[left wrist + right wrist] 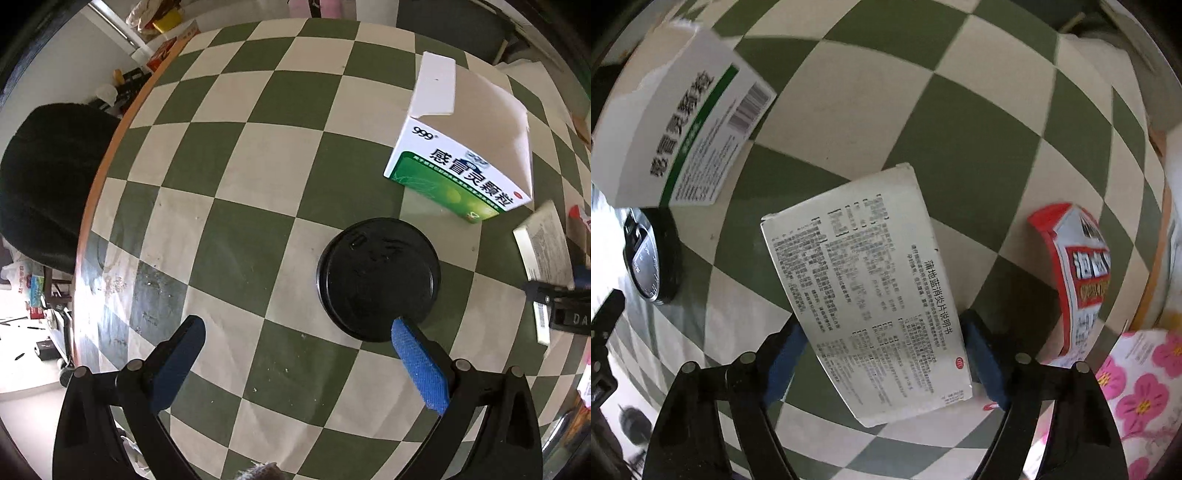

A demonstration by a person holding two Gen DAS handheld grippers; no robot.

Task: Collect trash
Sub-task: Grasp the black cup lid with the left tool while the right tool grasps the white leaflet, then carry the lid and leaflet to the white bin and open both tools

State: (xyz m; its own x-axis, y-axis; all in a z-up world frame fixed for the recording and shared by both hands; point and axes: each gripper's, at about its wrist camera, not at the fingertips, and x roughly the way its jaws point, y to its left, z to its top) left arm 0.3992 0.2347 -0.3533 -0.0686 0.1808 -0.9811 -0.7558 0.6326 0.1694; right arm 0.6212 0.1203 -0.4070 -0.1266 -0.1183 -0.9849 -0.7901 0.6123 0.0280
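My right gripper (882, 347) is shut on a folded white medicine leaflet (868, 291) printed with black text and holds it above the table. The leaflet also shows at the right edge of the left wrist view (546, 243). My left gripper (299, 332) is open and empty over the checkered tablecloth (258, 166); its right fingertip (402, 332) is at the near rim of a round black lid (376, 277). An open white and green medicine box (465, 144) lies beyond the lid. It also shows in the right wrist view (676, 118).
A red and white snack wrapper (1078, 273) lies right of the leaflet. A pink flowered bag (1141, 391) is at the lower right. The lid appears again at the left of the right wrist view (653, 262). The table's wooden edge (107, 177) runs along the left, with a black chair (48, 181) beyond.
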